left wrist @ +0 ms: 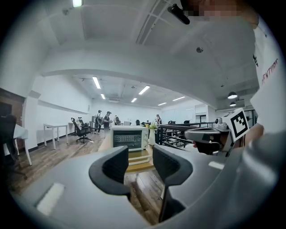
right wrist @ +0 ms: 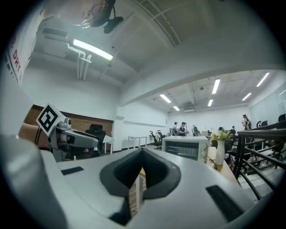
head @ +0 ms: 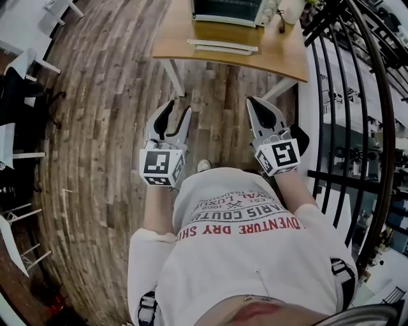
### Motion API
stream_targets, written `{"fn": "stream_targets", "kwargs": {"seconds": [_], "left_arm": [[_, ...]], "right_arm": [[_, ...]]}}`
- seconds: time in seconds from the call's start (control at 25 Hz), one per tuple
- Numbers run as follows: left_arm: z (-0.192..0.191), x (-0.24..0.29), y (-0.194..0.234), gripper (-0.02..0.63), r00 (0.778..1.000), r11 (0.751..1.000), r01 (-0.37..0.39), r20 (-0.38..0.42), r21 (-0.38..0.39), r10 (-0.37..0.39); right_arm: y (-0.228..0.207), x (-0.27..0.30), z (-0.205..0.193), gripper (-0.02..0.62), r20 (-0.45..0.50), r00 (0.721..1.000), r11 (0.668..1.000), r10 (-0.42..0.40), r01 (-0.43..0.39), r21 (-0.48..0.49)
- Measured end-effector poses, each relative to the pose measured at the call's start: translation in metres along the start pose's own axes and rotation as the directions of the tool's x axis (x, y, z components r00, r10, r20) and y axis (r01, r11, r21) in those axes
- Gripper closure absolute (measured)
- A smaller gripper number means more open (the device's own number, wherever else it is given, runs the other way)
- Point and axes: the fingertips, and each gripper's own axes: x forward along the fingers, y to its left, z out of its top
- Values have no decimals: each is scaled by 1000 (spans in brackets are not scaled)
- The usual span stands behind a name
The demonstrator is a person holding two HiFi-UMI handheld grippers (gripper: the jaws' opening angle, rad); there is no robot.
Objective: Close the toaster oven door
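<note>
Shirt-close (head: 255,248), the left tool (head: 178,108) holds its jaws apart and empty, while the right tool (head: 254,102) is closed on nothing (tips meeting). Well ahead, the toaster oven (head: 226,9) sits on the surface (head: 175,38), its door (head: 223,46) lying open in front.

Bright, even light from ceiling strip lights (right wrist: 91,49) — strong fisheye bending at edges, near gripper bodies softly blurred.
</note>
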Motion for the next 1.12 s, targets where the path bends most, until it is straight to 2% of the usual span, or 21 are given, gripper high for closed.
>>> {"fn": "stream_targets", "kwargs": {"seconds": [0.2, 0.48, 0.64, 0.88, 1.12], "left_arm": [[-14, 29, 40, 431, 999, 998, 41, -23, -37, -41], [-34, 102, 65, 431, 993, 996, 80, -82, -36, -83], [-35, 150, 82, 431, 992, 997, 72, -107, -11, -73], [-22, 230, 108, 431, 994, 998, 59, -89, -4, -60], [-59, 296, 115, 431, 987, 997, 80, -142, 22, -76]], "right_arm": [[-2, 40, -3, 609, -23, 999, 999, -37, 37, 1], [-50, 91, -22, 609, -41, 996, 996, -85, 86, 29], [-88, 131, -32, 609, -45, 995, 996, -86, 87, 21], [-157, 191, -38, 609, -19, 998, 996, -65, 66, 52], [-203, 225, -61, 609, -20, 1000, 997, -21, 22, 68]]}}
